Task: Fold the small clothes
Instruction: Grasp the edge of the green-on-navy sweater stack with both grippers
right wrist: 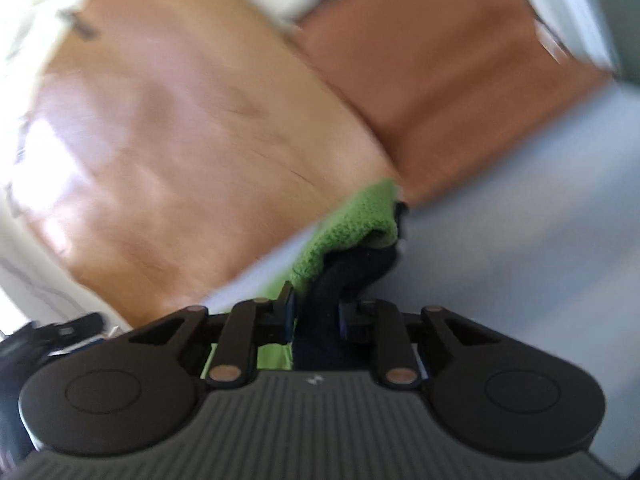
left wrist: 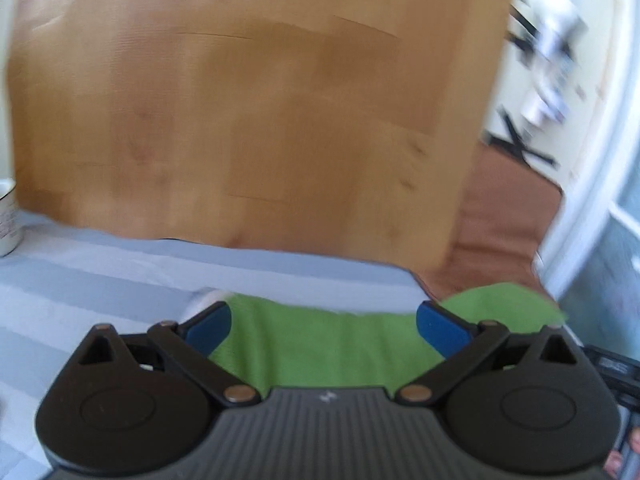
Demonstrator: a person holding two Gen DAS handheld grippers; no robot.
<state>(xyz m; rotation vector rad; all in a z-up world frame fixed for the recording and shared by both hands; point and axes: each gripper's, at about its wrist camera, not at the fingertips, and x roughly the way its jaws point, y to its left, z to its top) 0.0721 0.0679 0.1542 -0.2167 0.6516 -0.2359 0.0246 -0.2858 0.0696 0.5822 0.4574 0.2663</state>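
right hand-held gripper [right wrist: 316, 316]: your jaws stand narrow, clamped on a dark navy garment part [right wrist: 352, 272] with green knit cloth [right wrist: 352, 220] draped over it. The pinch sits at an edge, likely so the piece can be carried over for a fold.
left hand-held gripper [left wrist: 324, 320]: your jaws stand wide, the blue pads [left wrist: 210, 330] well apart and gripping nothing. The green cloth [left wrist: 332, 344] lies between and below them; I cannot tell if it touches them.
garment location: at 6 o'clock in both wrist views, on the striped sheet [left wrist: 100, 280], near its far edge.
why one side only: judgement: with one edge gripped and the other free, the fold is barely begun.
surface: pale grey-blue striped sheet over the bench; a white cup [left wrist: 8, 216] stands at 9 o'clock in the left view.
room: wooden floor [left wrist: 240, 120] from 10 to 1 o'clock, a reddish-brown rug [left wrist: 504, 216] at 3 o'clock, white wall and door frame beyond. Both views are motion-blurred.
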